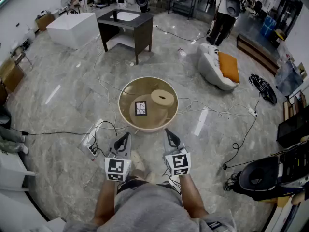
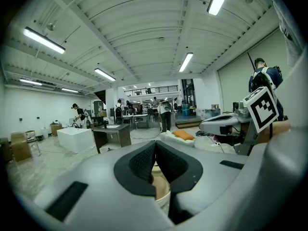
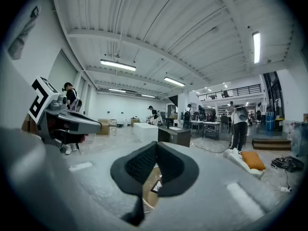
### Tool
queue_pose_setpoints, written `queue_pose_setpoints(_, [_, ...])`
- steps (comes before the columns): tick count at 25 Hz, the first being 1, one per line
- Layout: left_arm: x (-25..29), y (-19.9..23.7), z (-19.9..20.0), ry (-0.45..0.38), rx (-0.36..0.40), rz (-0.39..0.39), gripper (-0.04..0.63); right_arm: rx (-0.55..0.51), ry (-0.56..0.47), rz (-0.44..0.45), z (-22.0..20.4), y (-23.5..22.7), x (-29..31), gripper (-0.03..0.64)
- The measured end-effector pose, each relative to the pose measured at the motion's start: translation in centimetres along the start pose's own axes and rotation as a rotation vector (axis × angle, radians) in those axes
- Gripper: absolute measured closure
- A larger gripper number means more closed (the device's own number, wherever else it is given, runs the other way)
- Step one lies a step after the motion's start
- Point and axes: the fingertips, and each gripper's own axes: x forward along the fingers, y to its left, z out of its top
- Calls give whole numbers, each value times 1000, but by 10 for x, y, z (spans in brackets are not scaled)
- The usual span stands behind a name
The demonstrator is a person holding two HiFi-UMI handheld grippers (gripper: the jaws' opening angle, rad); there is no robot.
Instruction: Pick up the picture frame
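Note:
A small dark picture frame [image 1: 140,108] lies flat on a round wooden table [image 1: 130,93], next to a round beige disc-shaped object [image 1: 162,98]. In the head view both grippers hover just short of the table's near rim. My left gripper [image 1: 127,136] is shut and empty, below and left of the frame. My right gripper [image 1: 168,132] is also shut with nothing in it. The left gripper view shows closed jaws [image 2: 155,147] with a bit of the table's rim [image 2: 162,192] beneath. Under the closed jaws [image 3: 156,149] in the right gripper view, the frame [image 3: 156,186] peeks out.
Cables and a power strip [image 1: 90,146] lie on the marble floor left of the table. Behind stand a dark vanity with sink [image 1: 126,25], a white tub [image 1: 72,29] and a white chair with orange cushion [image 1: 220,67]. A person [image 1: 224,13] stands far back. A black machine [image 1: 263,178] sits at right.

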Motion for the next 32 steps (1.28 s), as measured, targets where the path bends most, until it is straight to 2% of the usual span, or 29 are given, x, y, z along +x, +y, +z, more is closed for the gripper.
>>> queue_pose_setpoints(9, [18, -12, -5, 16, -18, -2, 577, 18, 14, -7, -9, -21, -2, 615])
queue_pose_setpoints(16, [54, -19, -3, 28, -18, -37, 577, 44, 32, -28, -17, -45, 10, 615])
queue_pose_setpoints(23, [129, -2, 3, 30, -18, -66, 577, 49, 49, -42, -26, -85, 61, 615])
queue_pose_setpoints(32, [253, 52, 22, 41, -39, -85, 577, 32, 79, -25, -16, -146, 180, 615])
